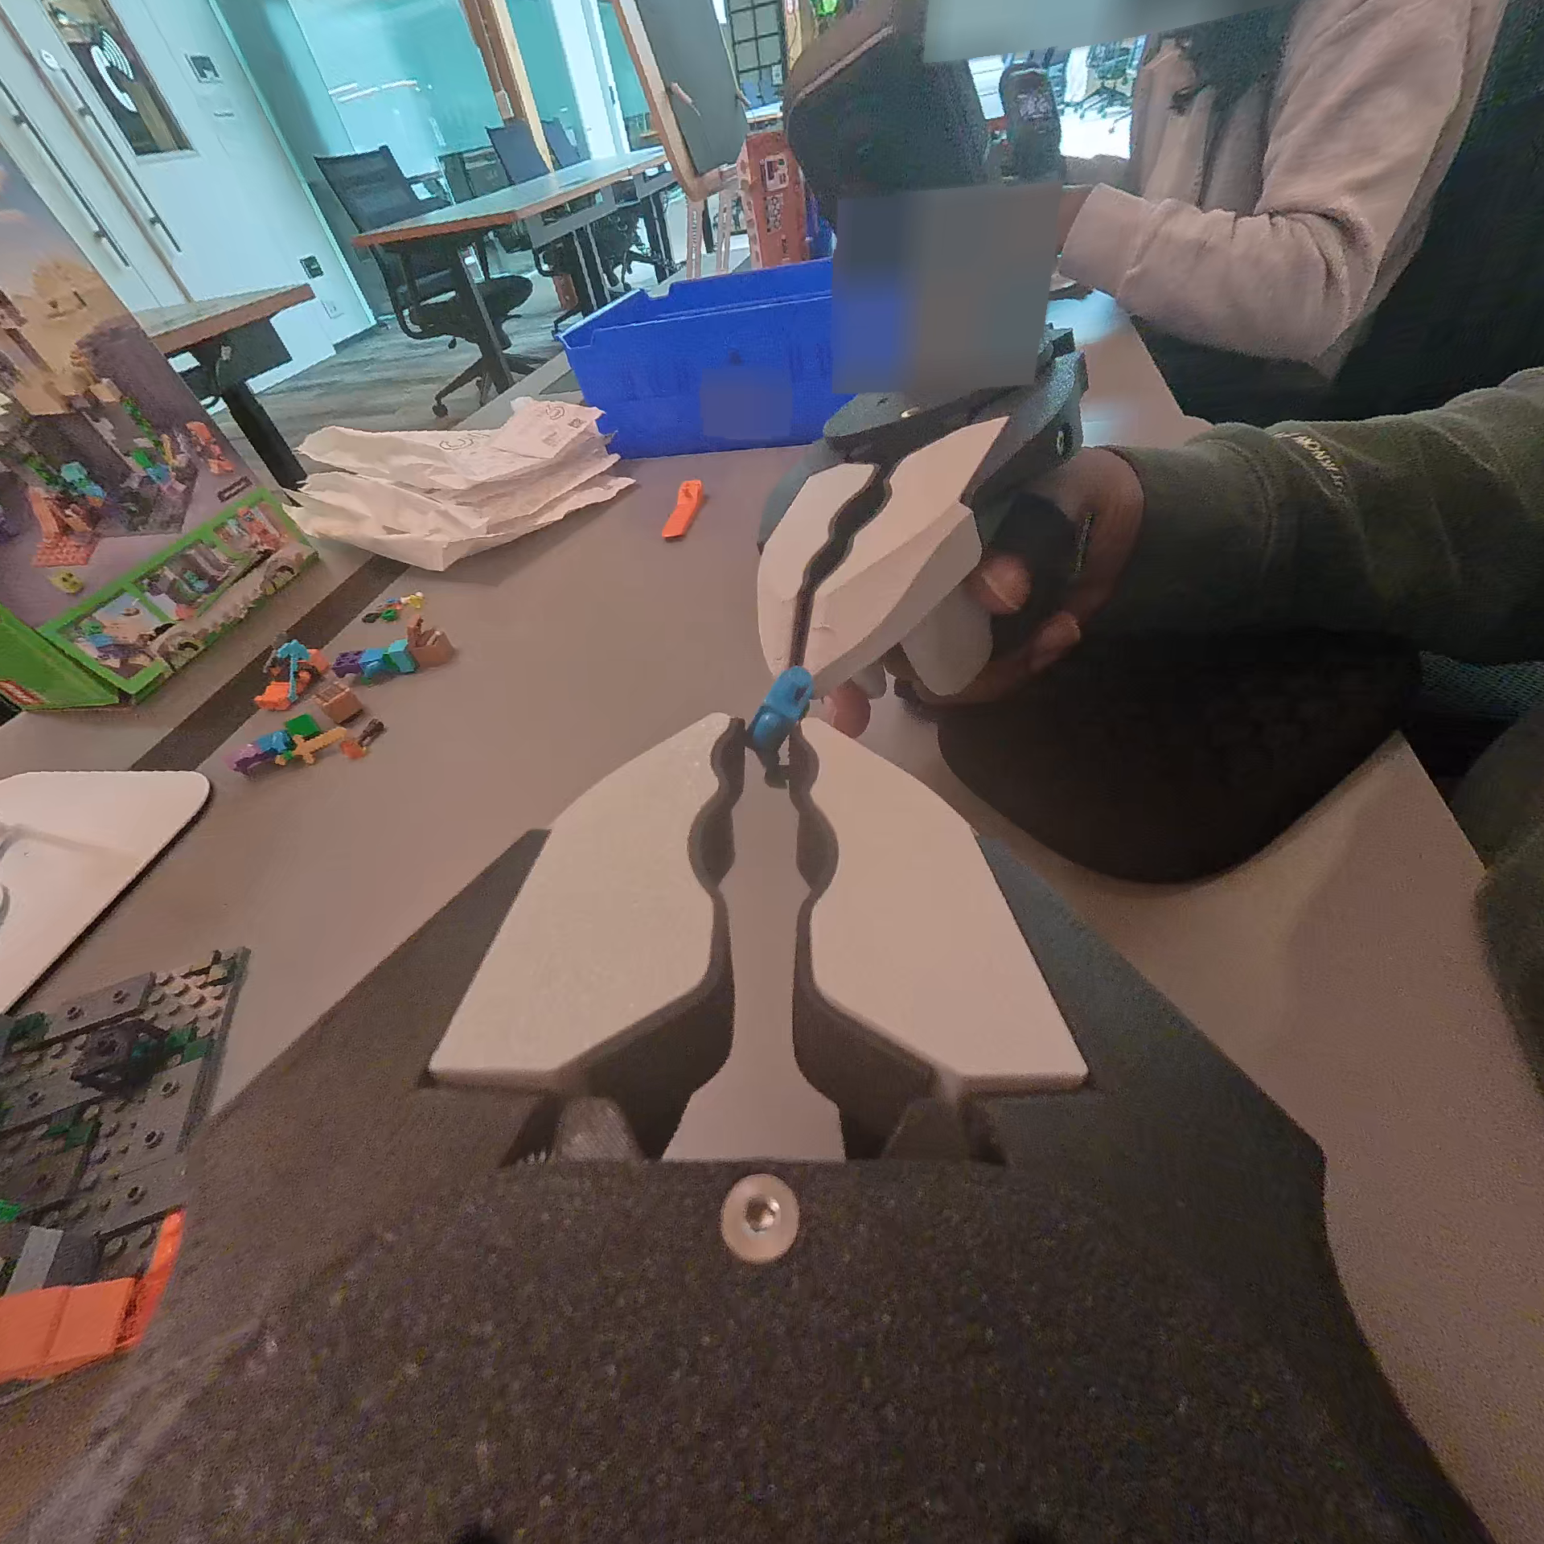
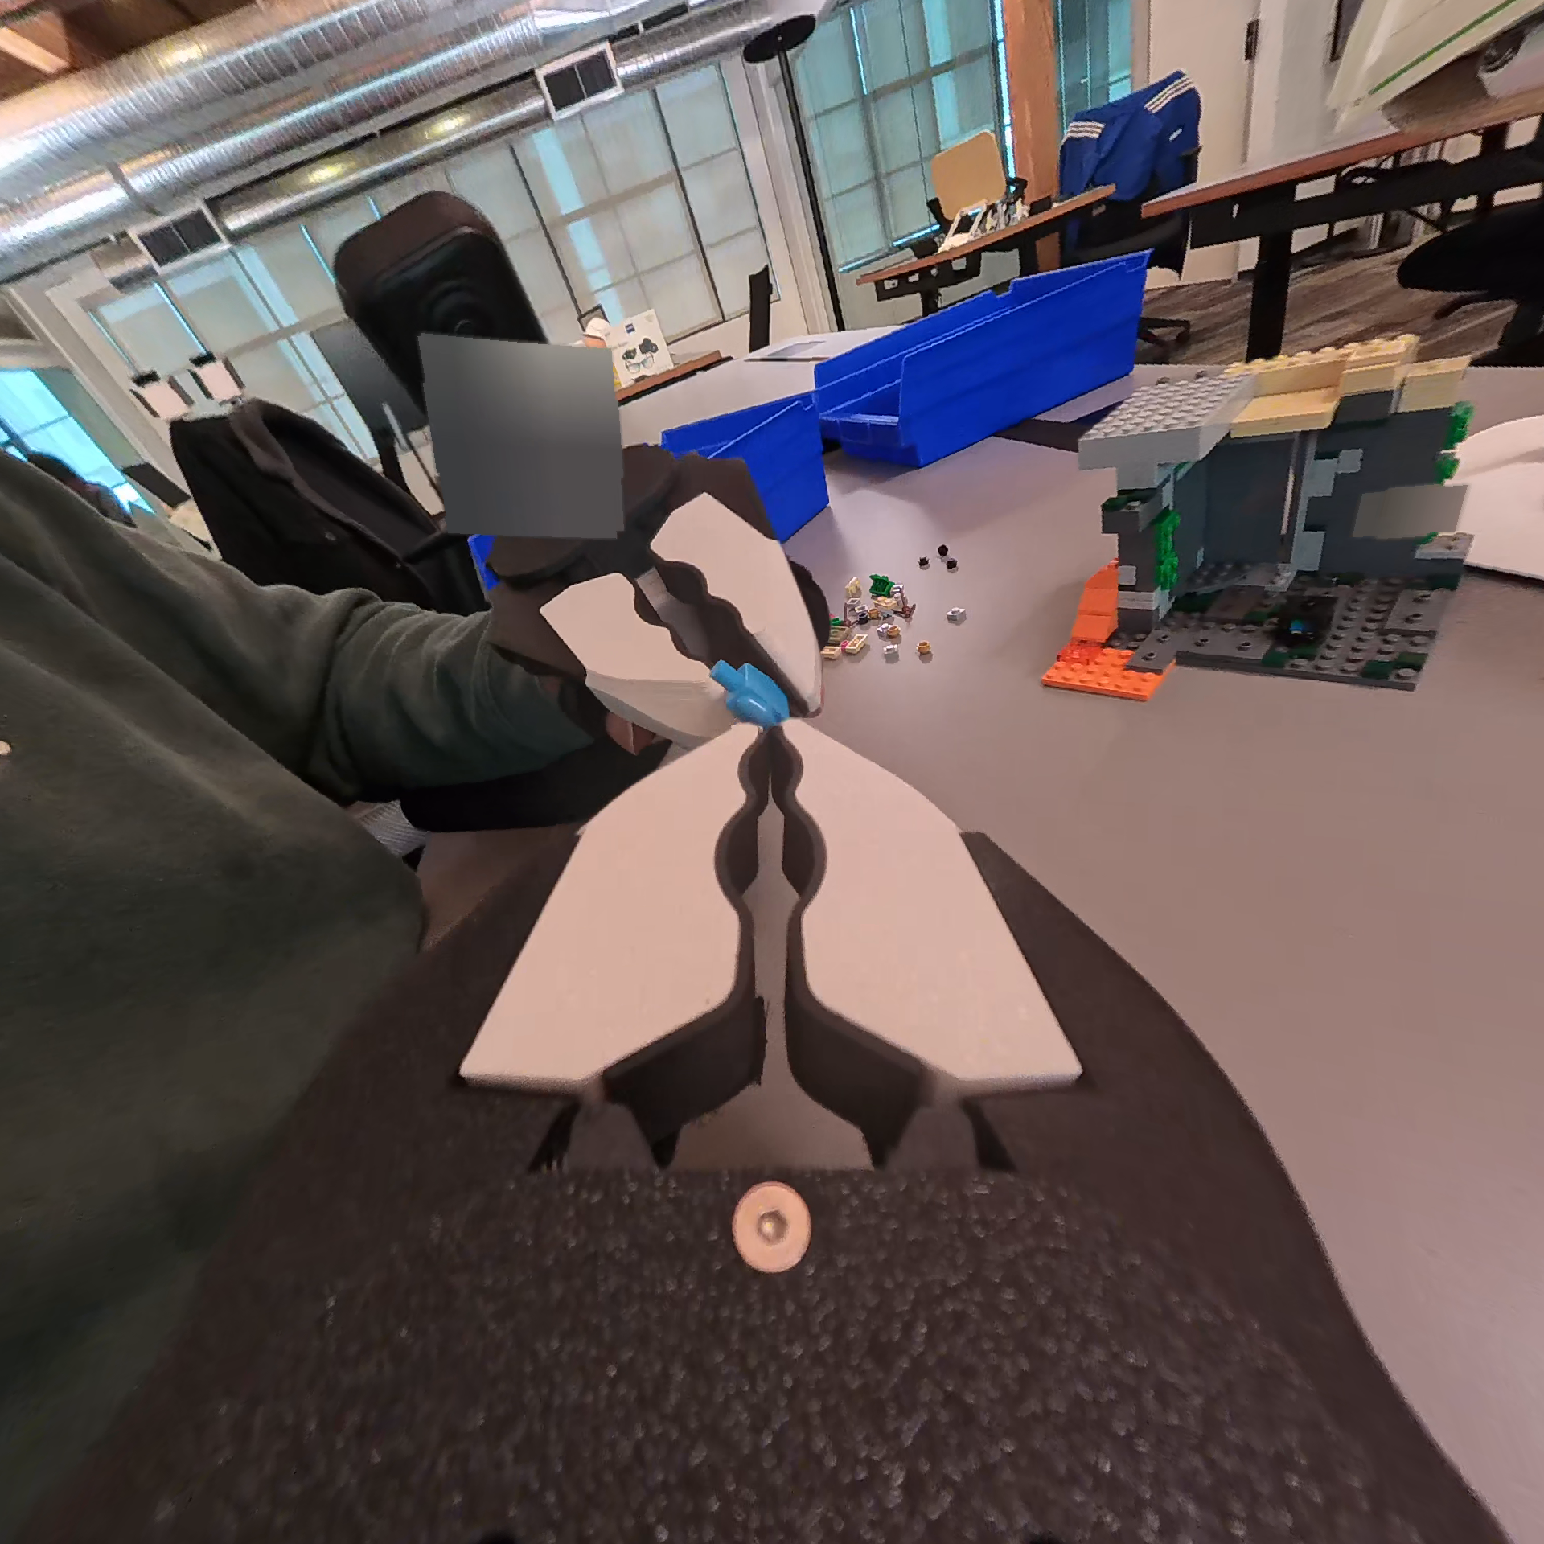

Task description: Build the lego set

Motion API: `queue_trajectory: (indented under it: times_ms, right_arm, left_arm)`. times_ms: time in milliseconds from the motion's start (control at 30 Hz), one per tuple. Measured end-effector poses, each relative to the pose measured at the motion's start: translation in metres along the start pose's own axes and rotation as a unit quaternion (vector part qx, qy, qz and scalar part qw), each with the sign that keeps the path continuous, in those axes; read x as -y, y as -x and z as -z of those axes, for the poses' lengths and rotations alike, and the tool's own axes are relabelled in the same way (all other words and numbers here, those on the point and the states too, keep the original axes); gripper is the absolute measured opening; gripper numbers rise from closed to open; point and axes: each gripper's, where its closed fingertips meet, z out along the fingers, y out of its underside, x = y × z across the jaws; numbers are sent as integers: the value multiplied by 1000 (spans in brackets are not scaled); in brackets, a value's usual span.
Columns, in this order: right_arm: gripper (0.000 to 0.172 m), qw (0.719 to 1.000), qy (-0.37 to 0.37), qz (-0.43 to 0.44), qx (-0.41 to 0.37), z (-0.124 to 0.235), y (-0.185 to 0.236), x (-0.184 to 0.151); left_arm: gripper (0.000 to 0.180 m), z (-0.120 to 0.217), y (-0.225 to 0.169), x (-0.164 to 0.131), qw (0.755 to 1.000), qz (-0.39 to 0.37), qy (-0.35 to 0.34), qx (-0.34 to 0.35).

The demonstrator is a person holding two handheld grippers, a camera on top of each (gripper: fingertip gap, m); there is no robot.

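Bare table (image 2: 1086, 835) (brick model (image 2: 1278, 535) beyond)

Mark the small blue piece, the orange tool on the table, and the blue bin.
small blue piece (image 1: 781, 710): left wrist view, its middle.
orange tool (image 1: 683, 508): left wrist view, mid-length.
blue bin (image 1: 660, 372): left wrist view, near wall.

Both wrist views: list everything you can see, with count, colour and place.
blue brick piece: one, blue, between the left gripper's fingertips
brick building: one, grey, orange and green, on the table
tiny loose bricks: scatter, mixed colours, beside the building
brick figures: cluster, mixed colours, near the set box
set box: one, green-edged, table edge
paper bags: pile, white, mid-table
plastic tool: one, orange, beside the bags
storage bins: at least two, blue, far side
left gripper: grips the blue piece
right gripper: shut, tips at the blue piece
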Motion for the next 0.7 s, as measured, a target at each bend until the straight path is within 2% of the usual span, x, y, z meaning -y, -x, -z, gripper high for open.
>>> queue_trajectory:
  times_ms: [267, 367, 600, 700]
  right_arm:
    - [7, 997, 26, 65, -25, -1, -1, -7]
    - [4, 996, 34, 77, -30, -4, 0, -10]
    - [3, 997, 56, 51, -33, -6, -2, -16]
    - [0, 997, 62, 48, -10, -8, 5, -19]
  left_arm:
    - [10, 0, -2, 0, 1000, 11, -1, -17]
    - [10, 0, -2, -1, 1000, 8, 2, -13]
    - [10, -3, 6, -8, 999, -8, 28, 26]
    - [10, -2, 11, -10, 999, -11, 34, 38]
